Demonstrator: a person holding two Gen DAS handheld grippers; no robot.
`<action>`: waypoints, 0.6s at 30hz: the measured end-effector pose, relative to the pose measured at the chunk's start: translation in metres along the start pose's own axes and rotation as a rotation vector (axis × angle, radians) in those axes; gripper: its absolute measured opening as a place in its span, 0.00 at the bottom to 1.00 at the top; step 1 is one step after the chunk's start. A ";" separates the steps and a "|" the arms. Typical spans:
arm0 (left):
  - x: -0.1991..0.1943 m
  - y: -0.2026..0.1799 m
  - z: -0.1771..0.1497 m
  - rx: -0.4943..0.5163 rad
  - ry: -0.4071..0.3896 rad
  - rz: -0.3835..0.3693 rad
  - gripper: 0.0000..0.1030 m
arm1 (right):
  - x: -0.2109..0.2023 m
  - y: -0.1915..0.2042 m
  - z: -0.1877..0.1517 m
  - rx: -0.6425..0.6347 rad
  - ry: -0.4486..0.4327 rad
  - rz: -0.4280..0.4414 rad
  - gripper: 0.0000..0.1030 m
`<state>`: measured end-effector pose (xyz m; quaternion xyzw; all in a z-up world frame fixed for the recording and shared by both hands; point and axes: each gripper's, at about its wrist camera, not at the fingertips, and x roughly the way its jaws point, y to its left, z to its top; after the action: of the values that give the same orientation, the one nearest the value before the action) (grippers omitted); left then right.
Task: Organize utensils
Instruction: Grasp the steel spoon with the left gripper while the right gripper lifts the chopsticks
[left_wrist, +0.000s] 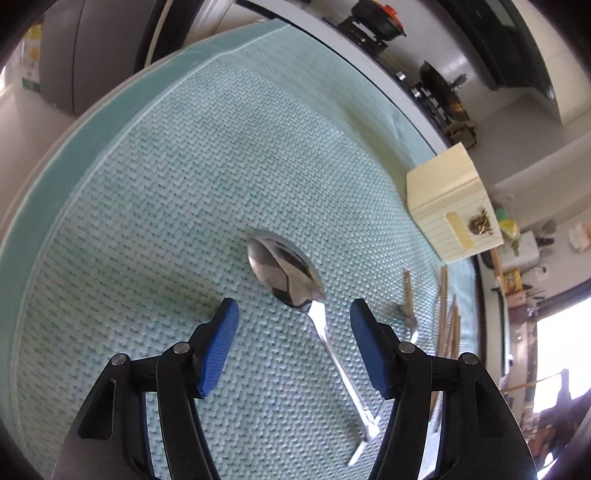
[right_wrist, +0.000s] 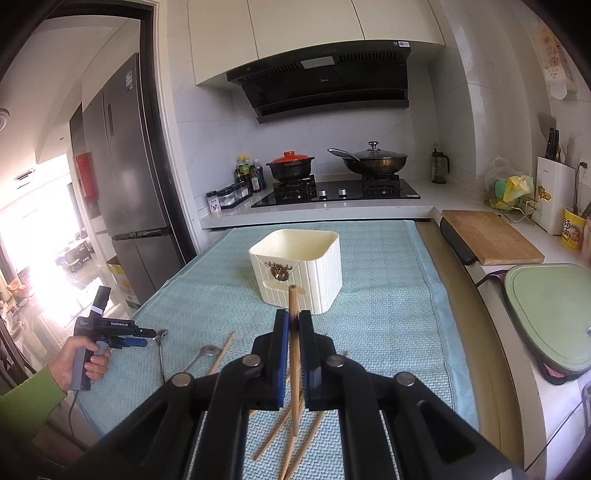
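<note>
A steel spoon (left_wrist: 282, 269) lies on the teal mat (left_wrist: 166, 184), bowl up. My left gripper (left_wrist: 293, 304) hovers open just over it, blue pads on either side of the spoon's neck and clear of it. From the right wrist view, that left gripper (right_wrist: 146, 338) is held by a hand in a green sleeve over the same spoon (right_wrist: 161, 347). My right gripper (right_wrist: 293, 317) is shut on a wooden chopstick (right_wrist: 294, 387) that stands nearly upright in front of the cream holder (right_wrist: 295, 273). A second spoon (right_wrist: 207, 350) and loose chopsticks (right_wrist: 280, 424) lie on the mat.
The holder (left_wrist: 450, 210) stands at the mat's far right in the left wrist view, with chopsticks (left_wrist: 447, 317) near it. Behind the mat is a stove (right_wrist: 332, 192) with two pots. A wooden board (right_wrist: 491, 236) and a green board (right_wrist: 550, 310) lie right; a fridge (right_wrist: 125, 158) stands left.
</note>
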<state>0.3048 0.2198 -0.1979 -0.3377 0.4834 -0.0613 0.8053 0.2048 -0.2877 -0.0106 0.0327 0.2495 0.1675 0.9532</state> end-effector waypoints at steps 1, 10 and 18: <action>0.001 0.000 0.000 -0.018 -0.013 -0.021 0.62 | 0.000 0.000 0.000 -0.002 -0.001 0.001 0.06; 0.035 0.003 0.007 -0.189 -0.002 -0.174 0.09 | -0.002 -0.002 0.001 0.004 -0.010 -0.002 0.06; 0.026 -0.020 0.004 -0.123 -0.052 -0.192 0.03 | -0.001 -0.008 0.000 0.015 0.004 -0.010 0.06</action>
<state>0.3267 0.1955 -0.2040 -0.4328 0.4306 -0.0994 0.7857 0.2067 -0.2958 -0.0112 0.0382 0.2526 0.1610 0.9533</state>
